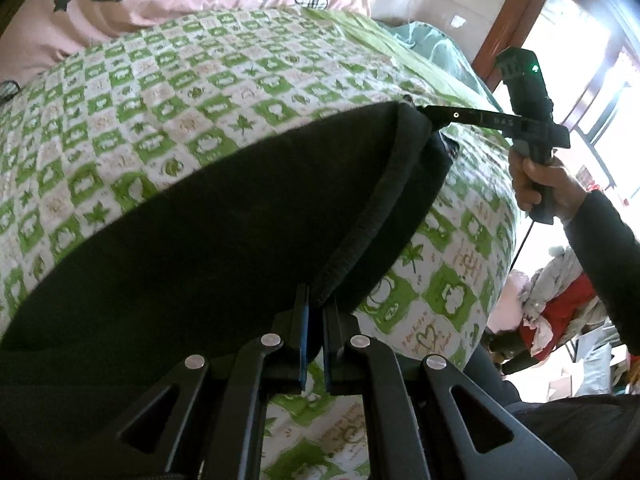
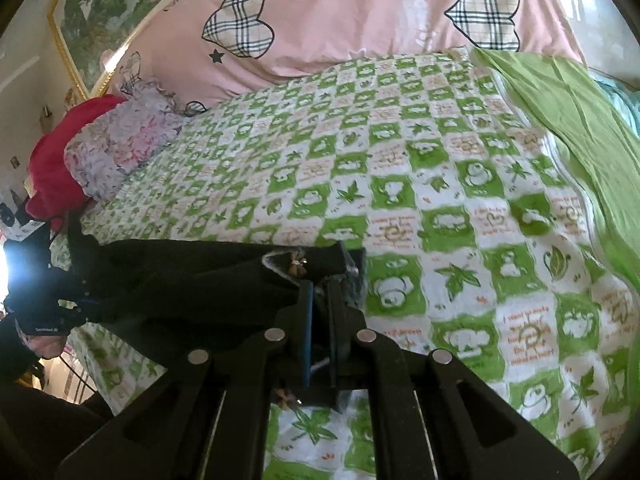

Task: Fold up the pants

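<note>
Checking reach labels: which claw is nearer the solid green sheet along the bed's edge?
Right. The right claw grips the black pants on the side toward the solid green sheet; the left claw grips their other end, farther off.

Very little lettering can be made out; on the finger of the right gripper [image 1: 430, 114], seen from the left wrist, small pale marks read roughly "OAS"; on the green and white checked bedsheet [image 2: 460, 184], the white squares carry orange handwriting-style script, upside down from the right wrist and too blurred to read; a pale label on the left gripper's body [image 2: 48, 330] is also illegible.
</note>
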`<state>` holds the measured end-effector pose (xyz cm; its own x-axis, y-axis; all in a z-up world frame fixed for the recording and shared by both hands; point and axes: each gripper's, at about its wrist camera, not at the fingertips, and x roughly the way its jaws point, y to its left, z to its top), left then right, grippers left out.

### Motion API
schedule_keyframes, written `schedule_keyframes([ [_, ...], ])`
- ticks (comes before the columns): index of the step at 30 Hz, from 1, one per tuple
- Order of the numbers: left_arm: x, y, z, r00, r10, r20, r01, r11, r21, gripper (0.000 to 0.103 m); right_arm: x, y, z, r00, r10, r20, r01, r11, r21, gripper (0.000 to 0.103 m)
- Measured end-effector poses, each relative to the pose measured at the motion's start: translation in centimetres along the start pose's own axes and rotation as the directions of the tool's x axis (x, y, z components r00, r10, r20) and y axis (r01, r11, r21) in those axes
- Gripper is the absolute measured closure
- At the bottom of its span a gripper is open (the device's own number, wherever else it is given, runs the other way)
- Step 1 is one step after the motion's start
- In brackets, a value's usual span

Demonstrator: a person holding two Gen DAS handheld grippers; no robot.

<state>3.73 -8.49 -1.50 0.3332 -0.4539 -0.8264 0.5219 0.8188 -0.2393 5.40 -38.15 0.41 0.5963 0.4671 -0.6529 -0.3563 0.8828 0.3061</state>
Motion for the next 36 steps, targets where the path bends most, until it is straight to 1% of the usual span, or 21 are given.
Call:
schedule_keyframes([
  [2,0.4,-0.2,-0.3,1.0,0.001,-0.016,-0.001,1.0,-0.014,0.098,0.0,-0.3,-0.3,1.0,-0.018,-0.014,0.018,1.0,0.009,0.096],
  [3,0.5,-0.1,-0.4,1.0,0.003,-0.021,-0.003,1.0,-0.018,0.098,0.0,-0.6,-0.4,0.999,-0.046,-0.025,0.047,0.999,0.021,0.096],
  [5,0.6,-0.1,-0.6,1.0,0.004,-0.026,-0.005,0.999,-0.033,0.098,-0.4,-1.7,-0.9,0.991,-0.126,-0.045,0.128,0.99,0.053,0.096],
  [6,0.6,0.0,-0.8,1.0,0.0,-0.028,-0.001,0.999,-0.045,0.096,-0.8,-2.2,-1.0,0.989,-0.141,-0.043,0.144,0.986,0.079,0.096],
  [8,0.5,0.3,-1.1,0.999,-0.009,-0.035,0.006,0.997,-0.081,0.09,-1.9,-3.0,-1.2,0.991,-0.136,-0.017,0.137,0.981,0.134,0.095],
  [10,0.3,0.5,-1.3,0.999,-0.017,-0.032,0.013,0.994,-0.108,0.09,-2.8,-2.9,-1.3,0.99,-0.142,0.008,0.14,0.98,0.143,0.094],
  [11,0.0,0.6,-1.5,1.0,-0.013,-0.028,0.01,0.992,-0.125,0.086,-3.3,-2.6,-1.3,0.989,-0.144,0.019,0.14,0.98,0.141,0.093],
  [12,-0.2,0.7,-1.6,1.0,-0.012,-0.027,0.008,0.991,-0.137,0.079,-3.5,-2.2,-1.4,0.99,-0.139,0.027,0.134,0.981,0.141,0.089],
  [13,-0.4,0.7,-1.8,1.0,-0.009,-0.022,0.006,0.989,-0.149,0.075,-3.8,-1.9,-1.4,0.991,-0.13,0.037,0.124,0.982,0.141,0.078],
  [14,-0.7,0.8,-1.9,1.0,-0.006,-0.018,0.003,0.986,-0.164,0.066,-4.1,-1.4,-1.5,0.991,-0.123,0.051,0.115,0.983,0.141,0.068],
  [15,-1.2,0.8,-2.2,1.0,-0.002,-0.007,0.0,0.984,-0.178,0.064,-4.3,-1.0,-1.4,0.99,-0.122,0.065,0.113,0.984,0.139,0.051],
  [16,-1.6,0.8,-2.4,1.0,0.004,0.002,-0.003,0.983,-0.185,0.064,-4.6,-0.4,-1.3,0.988,-0.126,0.086,0.113,0.984,0.136,0.047],
  [19,-3.1,1.0,-3.2,1.0,0.018,0.026,-0.012,0.977,-0.215,0.063,-5.2,0.9,-0.7,0.986,-0.099,0.132,0.08,0.986,0.144,0.047],
  [21,-4.0,1.5,-3.8,0.999,0.029,0.038,-0.019,0.969,-0.246,0.059,-5.4,1.8,-0.4,0.984,-0.072,0.161,0.048,0.988,0.148,0.047],
  [24,-5.4,2.6,-5.0,0.997,0.05,0.053,-0.032,0.955,-0.295,0.057,-5.2,3.5,0.1,0.985,-0.032,0.172,0.01,0.992,0.126,0.047],
  [28,-7.1,4.1,-6.8,0.993,0.089,0.072,-0.057,0.929,-0.365,0.057,-3.8,6.0,0.3,0.988,0.028,0.154,-0.042,0.995,0.089,0.047],
  [31,-8.6,5.5,-8.3,0.989,0.117,0.091,-0.068,0.902,-0.425,0.057,-2.2,7.9,0.4,0.988,0.082,0.129,-0.091,0.993,0.07,0.047],
  [32,-9.1,5.9,-8.9,0.987,0.127,0.095,-0.072,0.893,-0.445,0.057,-1.6,8.6,0.3,0.991,0.088,0.104,-0.096,0.993,0.071,0.047],
  [36,-11.2,7.8,-11.3,0.979,0.174,0.11,-0.093,0.848,-0.522,0.057,0.4,11.0,0.2,0.986,0.149,0.071,-0.152,0.987,0.047,0.047],
])
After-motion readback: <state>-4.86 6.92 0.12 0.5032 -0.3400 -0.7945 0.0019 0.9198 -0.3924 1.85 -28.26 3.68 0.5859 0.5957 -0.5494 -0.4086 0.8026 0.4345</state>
